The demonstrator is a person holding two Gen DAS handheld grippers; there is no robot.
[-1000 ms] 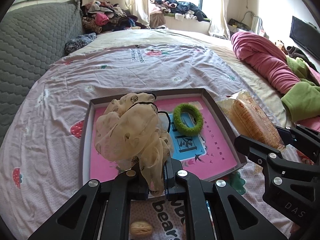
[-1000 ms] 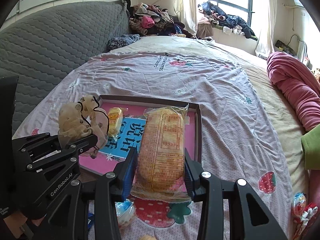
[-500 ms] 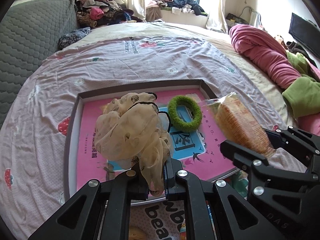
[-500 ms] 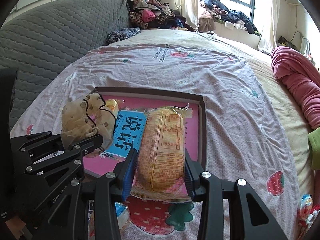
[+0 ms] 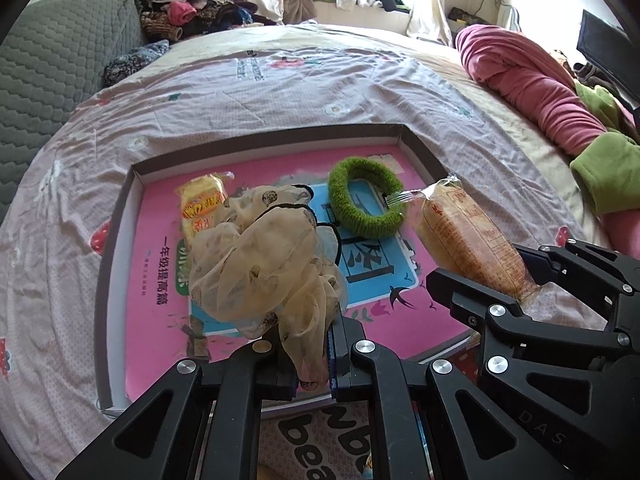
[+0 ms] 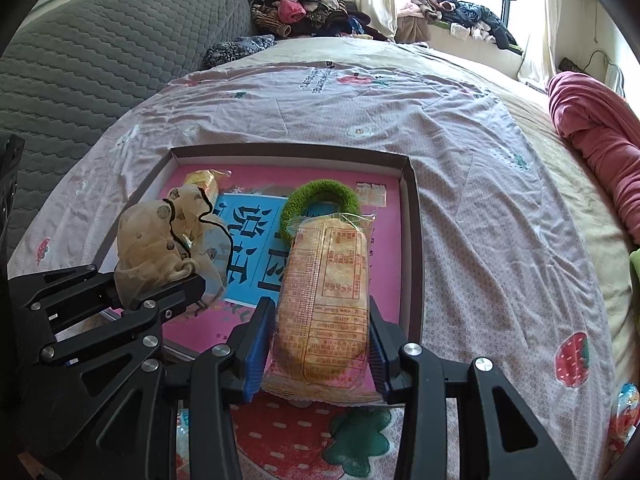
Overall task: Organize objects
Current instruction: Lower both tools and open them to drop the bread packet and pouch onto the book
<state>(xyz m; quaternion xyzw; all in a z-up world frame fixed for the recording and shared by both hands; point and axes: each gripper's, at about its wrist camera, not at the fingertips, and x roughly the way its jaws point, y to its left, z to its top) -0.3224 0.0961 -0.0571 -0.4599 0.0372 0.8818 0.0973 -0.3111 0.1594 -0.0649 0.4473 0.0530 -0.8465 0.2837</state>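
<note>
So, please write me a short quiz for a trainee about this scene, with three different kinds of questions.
1. True or false: the green scrunchie lies inside the tray.
2. The left gripper holds: A) cream chiffon scrunchie B) walnut C) remote
3. Fill in: the right gripper is shut on the ___.

Key: 1 true; 2 A; 3 packaged bread.
</note>
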